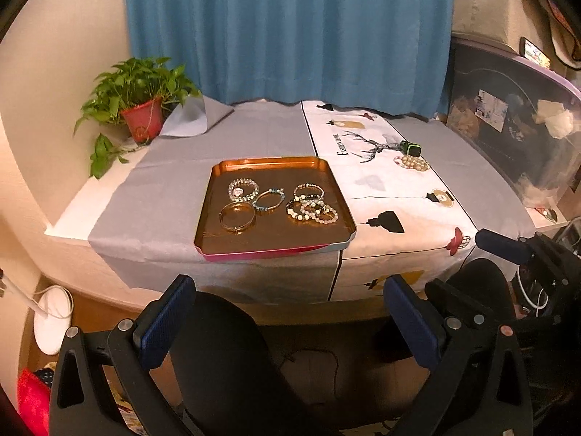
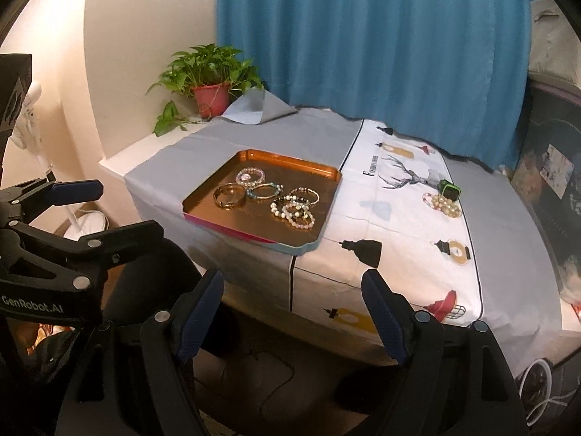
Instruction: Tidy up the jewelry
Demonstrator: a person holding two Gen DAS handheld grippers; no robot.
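- The bracelets sit in two places: most lie in the copper tray [image 1: 218, 218], and one pearl-bead bracelet [image 1: 411, 162] lies outside it on the white printed cloth [image 1: 381, 196], touching a small green-and-black box [image 1: 410, 148].
- Inside the tray I see a gold bangle [image 1: 236, 217] at the near left, a clear-bead bracelet [image 1: 242, 189] behind it, a thin blue-bead bracelet [image 1: 268, 200] in the middle, and a tangle of overlapping white and dark beaded bracelets [image 1: 311, 208] on the right.
- My guess is the pearl one goes into the tray next. It looks light and floppy on elastic, so I would pinch across one side of the loop, away from the box.
- The gold bangle I judge stiff and slippery; take it across the band. The overlapping strands may drag each other if lifted.
- My left tool [image 1: 290, 323] is spread wide and holds nothing, hanging off the near edge of the counter [image 1: 163, 189], well short of the tray.
- My right tool [image 2: 294, 312] is likewise wide and empty, also off the near edge, closer to the printed cloth side.
- A potted plant [image 1: 139, 98] stands at the far left corner before a blue curtain [image 1: 290, 29].
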